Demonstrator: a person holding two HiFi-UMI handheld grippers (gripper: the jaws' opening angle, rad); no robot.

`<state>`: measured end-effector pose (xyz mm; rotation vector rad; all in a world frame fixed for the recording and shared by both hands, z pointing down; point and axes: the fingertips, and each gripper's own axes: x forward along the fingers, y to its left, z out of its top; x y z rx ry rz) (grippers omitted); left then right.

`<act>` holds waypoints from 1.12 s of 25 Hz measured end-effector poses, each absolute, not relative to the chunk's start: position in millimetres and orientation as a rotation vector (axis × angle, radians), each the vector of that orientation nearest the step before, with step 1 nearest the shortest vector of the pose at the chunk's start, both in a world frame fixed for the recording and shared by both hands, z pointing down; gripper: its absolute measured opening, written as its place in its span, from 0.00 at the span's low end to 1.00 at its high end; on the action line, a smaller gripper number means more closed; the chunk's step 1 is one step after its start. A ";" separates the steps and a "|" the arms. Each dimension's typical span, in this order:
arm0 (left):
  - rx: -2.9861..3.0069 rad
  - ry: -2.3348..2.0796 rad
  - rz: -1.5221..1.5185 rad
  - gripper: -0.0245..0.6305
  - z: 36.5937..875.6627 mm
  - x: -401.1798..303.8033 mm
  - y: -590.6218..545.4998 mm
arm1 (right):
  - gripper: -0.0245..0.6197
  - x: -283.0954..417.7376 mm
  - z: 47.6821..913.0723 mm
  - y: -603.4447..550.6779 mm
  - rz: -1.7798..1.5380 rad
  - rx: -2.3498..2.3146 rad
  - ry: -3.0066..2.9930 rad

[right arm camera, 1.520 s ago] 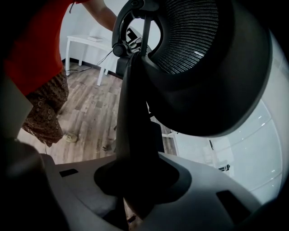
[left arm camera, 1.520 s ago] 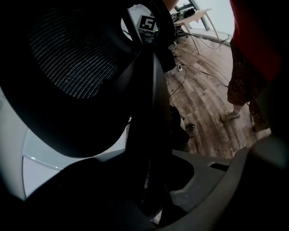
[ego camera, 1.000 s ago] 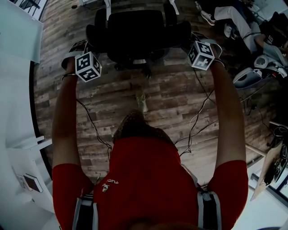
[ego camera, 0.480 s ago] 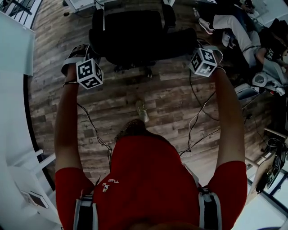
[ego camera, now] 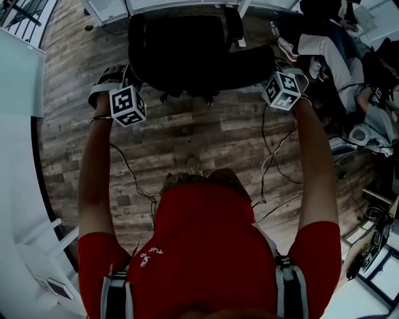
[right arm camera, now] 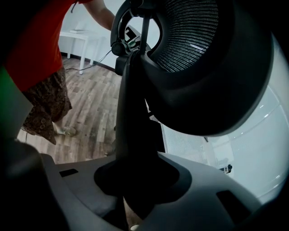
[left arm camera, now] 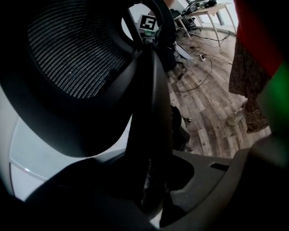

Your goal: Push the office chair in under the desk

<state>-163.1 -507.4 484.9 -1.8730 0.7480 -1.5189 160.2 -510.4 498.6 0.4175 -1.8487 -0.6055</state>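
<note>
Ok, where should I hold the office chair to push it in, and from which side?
Grip the backrest's outer rim, one gripper per side, from behind the office chair. The rim is a thin upright edge that the fingers can straddle, as the left gripper and right gripper do now; the back faces you, the seat faces the desk.

Left claw tight around office chair frame.

You stand on a grey-brown wood-plank floor filling mid-frame, with a pale white wall down the left edge. In the right gripper view's upper left, a small white table stands.
</note>
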 end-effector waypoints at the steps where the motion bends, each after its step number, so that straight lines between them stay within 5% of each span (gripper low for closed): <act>1: -1.873 0.750 -1.522 0.22 485.0 -161.7 -518.2 | 0.24 161.9 498.7 -522.5 -0.606 0.417 -1.847; 28: -1.867 0.848 -1.649 0.21 490.4 -115.3 -769.1 | 0.24 206.9 504.0 -805.9 -0.677 0.315 -1.878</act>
